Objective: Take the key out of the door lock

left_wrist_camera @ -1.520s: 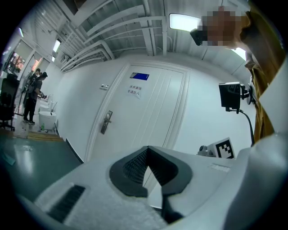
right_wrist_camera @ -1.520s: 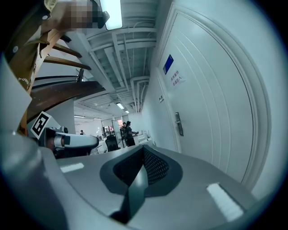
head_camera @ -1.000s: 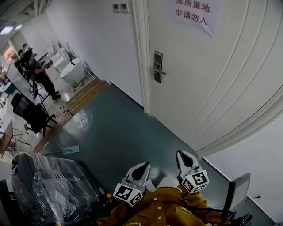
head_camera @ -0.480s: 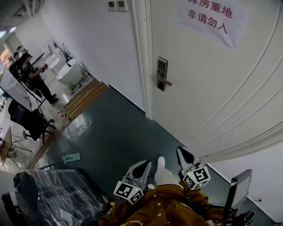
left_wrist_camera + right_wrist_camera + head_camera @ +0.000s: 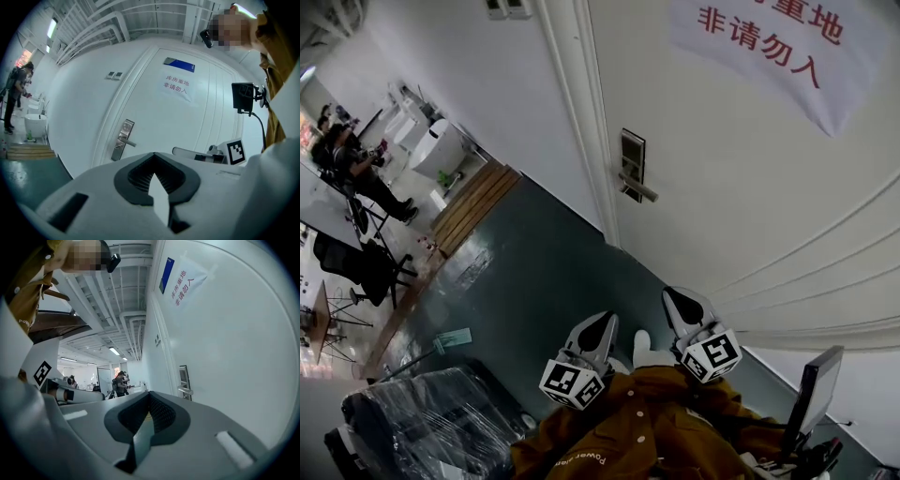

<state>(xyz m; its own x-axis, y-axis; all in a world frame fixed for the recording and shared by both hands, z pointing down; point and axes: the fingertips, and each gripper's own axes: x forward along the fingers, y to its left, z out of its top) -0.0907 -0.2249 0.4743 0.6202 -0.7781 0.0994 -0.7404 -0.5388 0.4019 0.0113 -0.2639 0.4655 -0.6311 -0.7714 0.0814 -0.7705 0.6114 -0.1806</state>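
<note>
The white door [image 5: 741,187] carries a metal lock plate [image 5: 631,161] with a lever handle [image 5: 639,190], well ahead of both grippers. The plate also shows in the left gripper view [image 5: 123,139] and in the right gripper view [image 5: 184,380]. A key is too small to make out in any view. My left gripper [image 5: 598,328] and right gripper [image 5: 678,302] hang low by the person's yellow jacket, far from the lock. Both point toward the door. The left gripper [image 5: 154,161] is shut and empty, and the right gripper [image 5: 149,399] looks the same.
A paper sign [image 5: 769,42] with red print hangs on the door. Left of the frame are wooden steps [image 5: 473,199], white fixtures [image 5: 439,150], people [image 5: 347,164], and a black chair [image 5: 358,262]. A plastic-wrapped bundle [image 5: 422,422] lies at bottom left. A small screen [image 5: 811,394] stands at right.
The head view has come closer to the door: the sign looks larger and the lock plate sits lower in the picture. Both grippers stay low by the body, jaws unchanged.
</note>
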